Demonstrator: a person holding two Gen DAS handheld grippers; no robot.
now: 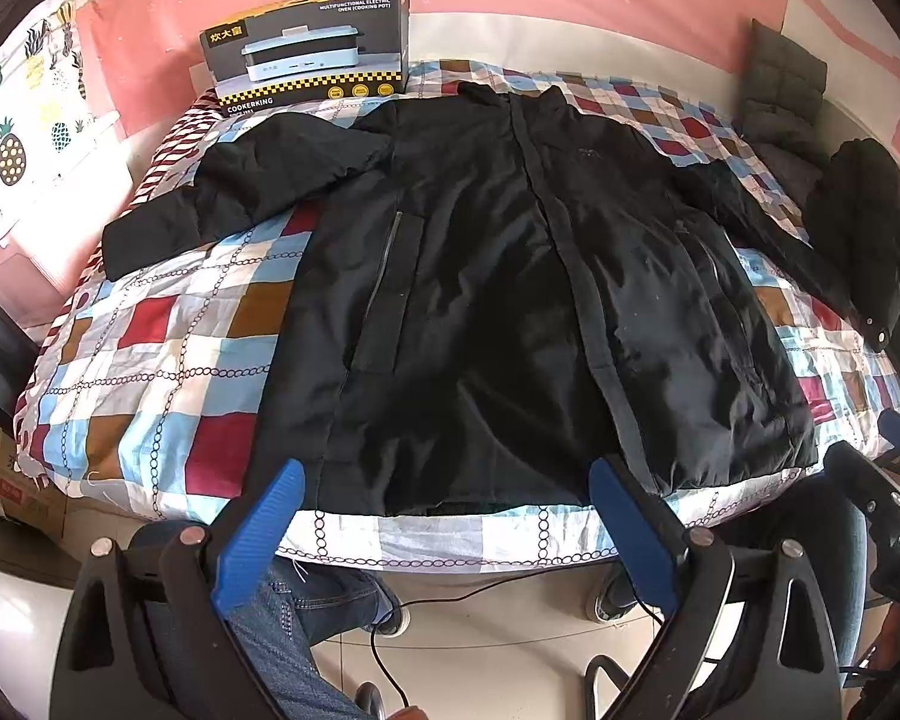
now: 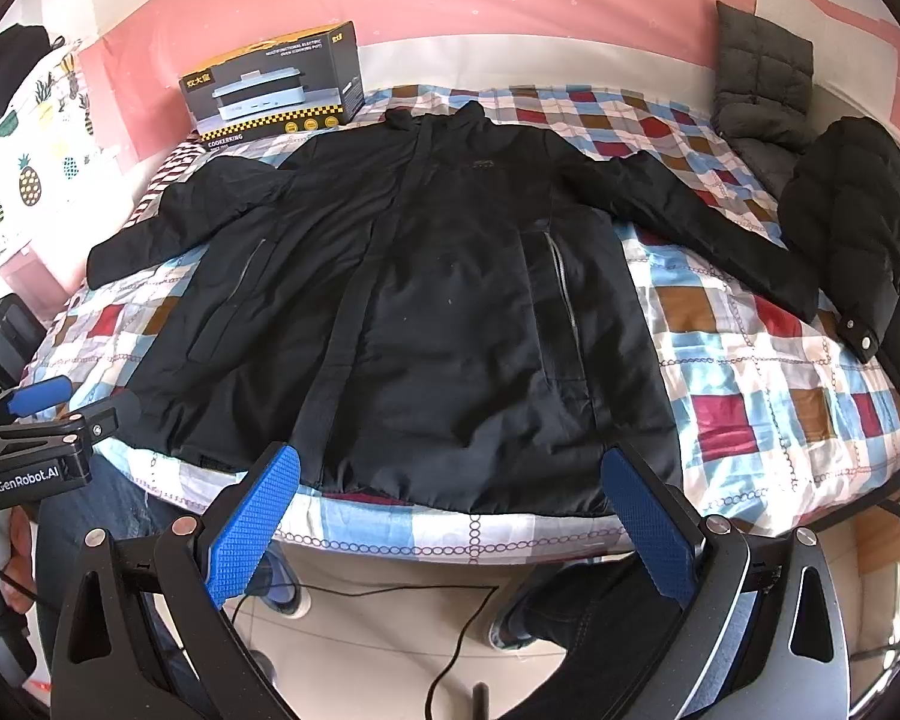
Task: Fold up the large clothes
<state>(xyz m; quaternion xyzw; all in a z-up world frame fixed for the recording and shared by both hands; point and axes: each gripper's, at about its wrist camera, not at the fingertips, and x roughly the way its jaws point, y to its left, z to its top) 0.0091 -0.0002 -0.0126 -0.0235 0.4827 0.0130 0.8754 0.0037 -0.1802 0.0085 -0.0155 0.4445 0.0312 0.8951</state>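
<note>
Black coat point(image 1: 498, 276) point(image 2: 426, 312) is lying flat, front up, on the checked quilt point(image 1: 168, 336) point(image 2: 750, 372), collar pointing away and hem nearest, both sleeves spreading out to the sides. Left gripper point(image 1: 447, 483) is hovering just short of the hem, fingers spread wide, nothing between the blue pads point(image 1: 258, 540); the hem's left-centre part is sitting straight ahead of the gap, not touching. Right gripper point(image 2: 450, 468) is hovering the same way over the bed edge, fingers wide apart and empty, pads point(image 2: 252, 528) framing the hem's middle, coat just ahead of them. In the right wrist view the left gripper point(image 2: 36, 396) is showing at far left, beside the coat's lower left corner; contact cannot be told. In the left wrist view part of the right gripper point(image 1: 894, 432) is peeking in at far right. Far ahead and left of both grippers a cooker box point(image 1: 312, 48) point(image 2: 276, 84) is standing at the head of the bed. Ahead and right, a second black jacket point(image 1: 870, 240) point(image 2: 858, 240) is lying bunched at the quilt's edge, touching the coat's right cuff, with a grey cushion point(image 1: 786, 78) point(image 2: 762, 78) leaning beyond it. Below the grippers a person's jeans point(image 1: 294, 630) and shoes are showing on the tile floor, with a black cable point(image 2: 450, 648) trailing across.
</note>
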